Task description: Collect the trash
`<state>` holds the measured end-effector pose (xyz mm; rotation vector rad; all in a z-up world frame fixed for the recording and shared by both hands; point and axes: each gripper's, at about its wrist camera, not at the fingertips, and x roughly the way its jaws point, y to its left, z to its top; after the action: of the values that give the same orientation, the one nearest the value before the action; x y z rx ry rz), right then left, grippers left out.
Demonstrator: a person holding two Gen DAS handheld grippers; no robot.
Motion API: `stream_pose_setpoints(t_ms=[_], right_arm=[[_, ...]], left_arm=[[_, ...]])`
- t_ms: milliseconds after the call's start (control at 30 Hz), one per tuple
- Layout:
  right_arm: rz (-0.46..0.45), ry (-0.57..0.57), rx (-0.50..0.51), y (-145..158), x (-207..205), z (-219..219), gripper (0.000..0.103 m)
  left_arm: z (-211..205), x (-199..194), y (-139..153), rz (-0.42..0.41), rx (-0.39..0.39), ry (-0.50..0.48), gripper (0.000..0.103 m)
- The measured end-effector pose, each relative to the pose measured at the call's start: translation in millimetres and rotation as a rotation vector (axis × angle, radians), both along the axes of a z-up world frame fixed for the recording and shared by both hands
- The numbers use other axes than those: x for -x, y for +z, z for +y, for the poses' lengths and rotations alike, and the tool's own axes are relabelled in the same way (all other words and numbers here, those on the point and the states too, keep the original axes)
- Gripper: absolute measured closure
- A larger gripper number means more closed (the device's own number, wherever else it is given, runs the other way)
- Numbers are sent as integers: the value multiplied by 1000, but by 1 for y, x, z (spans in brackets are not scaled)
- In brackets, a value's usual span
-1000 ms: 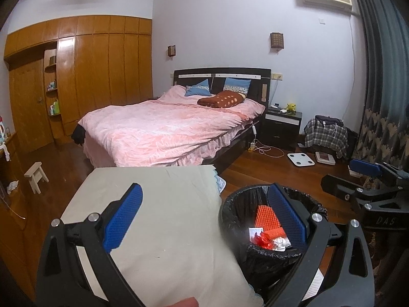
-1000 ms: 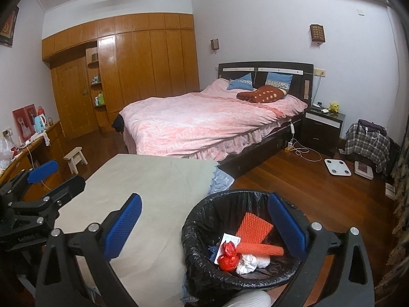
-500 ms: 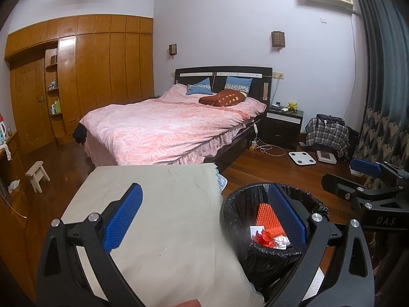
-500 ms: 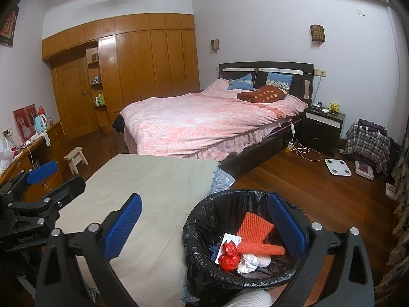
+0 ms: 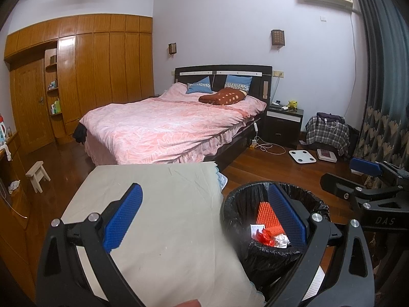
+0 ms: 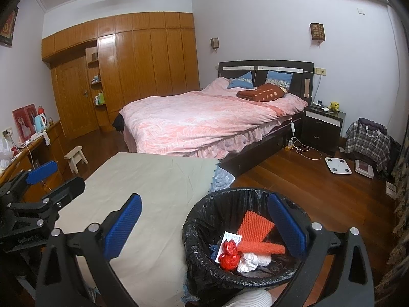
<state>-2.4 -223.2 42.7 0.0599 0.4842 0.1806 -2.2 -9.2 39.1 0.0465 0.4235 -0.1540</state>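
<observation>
A black-lined trash bin stands on the floor right of a cloth-covered table. It holds orange foam netting, a red wrapper, crumpled white paper and a small card. The bin also shows in the left wrist view. My right gripper is open and empty above the bin's left rim. My left gripper is open and empty above the table's right edge. Each gripper shows in the other's view: the right, the left.
A bed with a pink cover stands beyond the table. A nightstand, a white scale and a plaid bag are at the right. A small stool and a sideboard are at the left.
Both views have shifted very slightly. The grippers stay open and the trash in the bin has not moved.
</observation>
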Motion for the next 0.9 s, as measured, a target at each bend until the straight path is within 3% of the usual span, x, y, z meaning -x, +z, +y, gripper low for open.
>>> stream_pose_setpoints(t_ms=[900], right_arm=[[2, 0, 0, 0, 0, 1, 6]], left_arm=[[2, 3, -4, 4, -1, 0, 7]])
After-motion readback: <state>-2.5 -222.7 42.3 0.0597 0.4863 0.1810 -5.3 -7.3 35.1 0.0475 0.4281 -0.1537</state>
